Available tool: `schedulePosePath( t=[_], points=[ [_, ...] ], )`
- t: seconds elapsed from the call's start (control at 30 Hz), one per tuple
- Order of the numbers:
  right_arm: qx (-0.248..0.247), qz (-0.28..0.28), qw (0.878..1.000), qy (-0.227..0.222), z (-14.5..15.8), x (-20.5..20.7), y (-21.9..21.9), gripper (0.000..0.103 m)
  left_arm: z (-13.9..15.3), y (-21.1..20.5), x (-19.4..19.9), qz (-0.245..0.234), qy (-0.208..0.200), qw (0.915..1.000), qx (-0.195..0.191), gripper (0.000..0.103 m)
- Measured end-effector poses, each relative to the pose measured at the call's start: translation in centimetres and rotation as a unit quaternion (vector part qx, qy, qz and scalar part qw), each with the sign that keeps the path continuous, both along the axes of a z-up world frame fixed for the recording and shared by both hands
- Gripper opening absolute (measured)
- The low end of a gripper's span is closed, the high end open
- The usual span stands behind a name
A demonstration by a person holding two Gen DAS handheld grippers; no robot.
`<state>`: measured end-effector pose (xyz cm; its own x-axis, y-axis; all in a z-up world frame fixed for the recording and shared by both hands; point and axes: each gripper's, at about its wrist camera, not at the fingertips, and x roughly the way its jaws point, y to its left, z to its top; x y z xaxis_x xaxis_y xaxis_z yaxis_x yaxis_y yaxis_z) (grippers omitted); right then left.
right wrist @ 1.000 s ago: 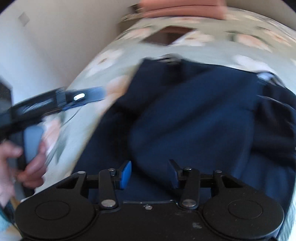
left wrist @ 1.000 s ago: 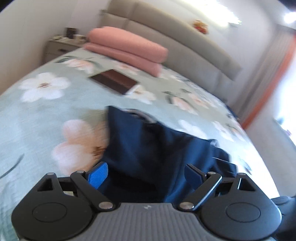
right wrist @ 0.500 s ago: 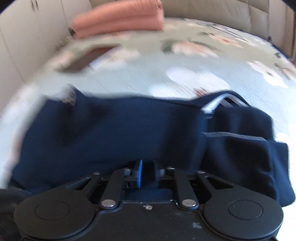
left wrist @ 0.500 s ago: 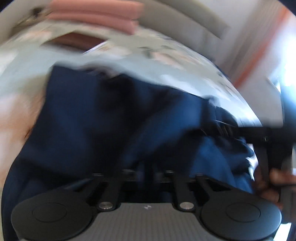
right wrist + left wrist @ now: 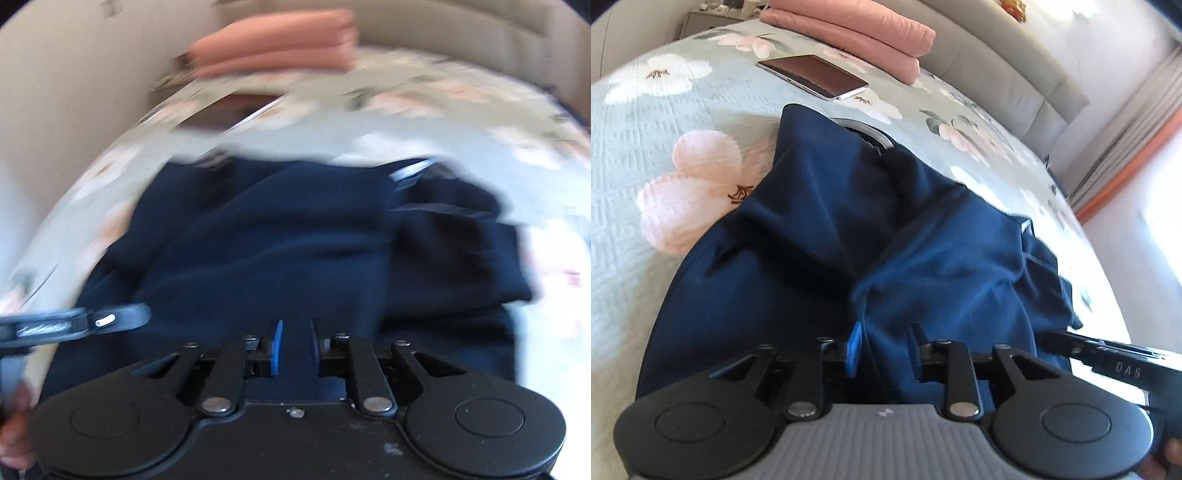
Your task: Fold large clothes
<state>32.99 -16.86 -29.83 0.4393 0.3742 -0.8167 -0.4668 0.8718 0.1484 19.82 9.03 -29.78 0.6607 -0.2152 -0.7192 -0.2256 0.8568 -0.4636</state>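
Observation:
A large navy blue garment (image 5: 849, 229) lies rumpled on the floral bedspread (image 5: 646, 147); it also shows, blurred, in the right wrist view (image 5: 295, 236). My left gripper (image 5: 886, 345) is at its near edge with the jaws partly apart, and a fold of navy cloth runs between the fingers. My right gripper (image 5: 294, 345) has its jaws narrowly apart with navy cloth between the blue pads. Each gripper shows at the edge of the other's view.
A tablet (image 5: 812, 75) lies on the bed beyond the garment. Folded pink bedding (image 5: 857, 29) is stacked by the grey headboard (image 5: 997, 70). A nightstand (image 5: 713, 14) stands at the far left. Curtains (image 5: 1126, 140) hang at the right.
Both grippers closed from wide open a second ago onto the garment's near edge. The left jaws have since parted a little. The views swung across the bed and the garment shifted.

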Motion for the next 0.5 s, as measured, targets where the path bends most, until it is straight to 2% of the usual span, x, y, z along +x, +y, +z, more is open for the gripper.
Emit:
schedulePosePath(
  t=[0.1, 0.2, 0.33, 0.43, 0.5],
  points=[
    [-0.090, 0.036, 0.995, 0.031, -3.4, -1.3, 1.5, 0.015, 0.4, -0.8, -1.4, 0.003, 0.015, 0.9998, 0.010, 0.031],
    [-0.053, 0.021, 0.996, 0.063, -3.7, -2.7, -1.7, 0.015, 0.9, -1.3, -3.0, -0.003, 0.027, 0.9991, 0.033, 0.034],
    [-0.047, 0.008, 0.996, 0.081, -2.9, -5.0, -5.0, 0.017, 1.5, -1.7, -5.4, -0.016, 0.042, 0.9980, 0.044, 0.035],
    [-0.019, -0.038, 0.992, 0.115, -2.7, -6.7, -8.5, 0.021, 1.9, -1.5, -7.2, -0.025, 0.047, 0.9981, 0.032, 0.036],
    [0.003, -0.077, 0.989, 0.125, -2.0, -8.3, -10.6, 0.023, 2.3, -1.6, -8.4, -0.050, 0.051, 0.9959, 0.055, 0.038]
  ],
)
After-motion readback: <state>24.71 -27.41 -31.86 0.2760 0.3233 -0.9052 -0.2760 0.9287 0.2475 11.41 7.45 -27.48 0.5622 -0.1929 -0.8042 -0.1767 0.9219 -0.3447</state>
